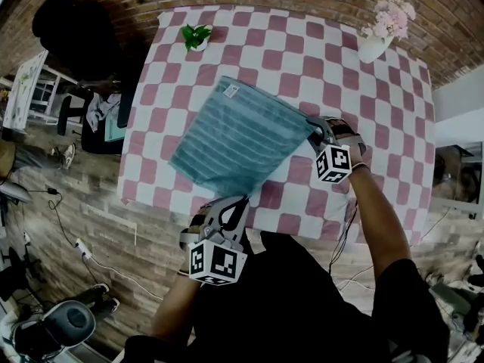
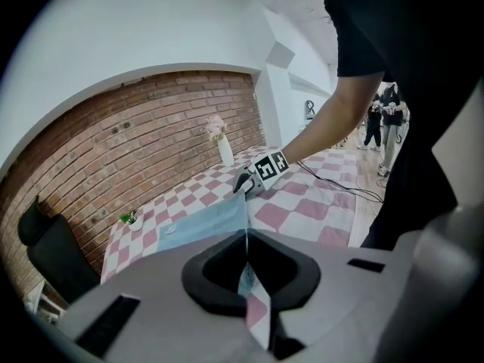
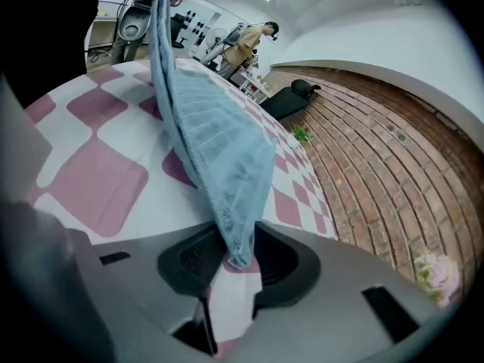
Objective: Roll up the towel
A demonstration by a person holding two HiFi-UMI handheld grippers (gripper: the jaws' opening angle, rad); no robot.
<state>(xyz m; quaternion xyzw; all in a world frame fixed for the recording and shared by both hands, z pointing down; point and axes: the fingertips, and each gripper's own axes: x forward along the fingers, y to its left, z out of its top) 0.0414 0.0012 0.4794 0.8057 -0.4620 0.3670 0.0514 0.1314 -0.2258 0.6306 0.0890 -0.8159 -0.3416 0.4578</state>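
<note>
The corner of the blue towel (image 3: 215,146) was pinched between the jaws of the right gripper (image 3: 234,262).
The towel was stretched up and away from the jaws, raised off the pink-and-white checked tablecloth (image 3: 98,172). A brick wall (image 3: 393,165) was seen at the right, with a small green plant (image 3: 302,134) and pink flowers (image 3: 437,274) near it.

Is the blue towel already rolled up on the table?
No, the towel is spread open, unrolled, over the checkered tablecloth.
</note>
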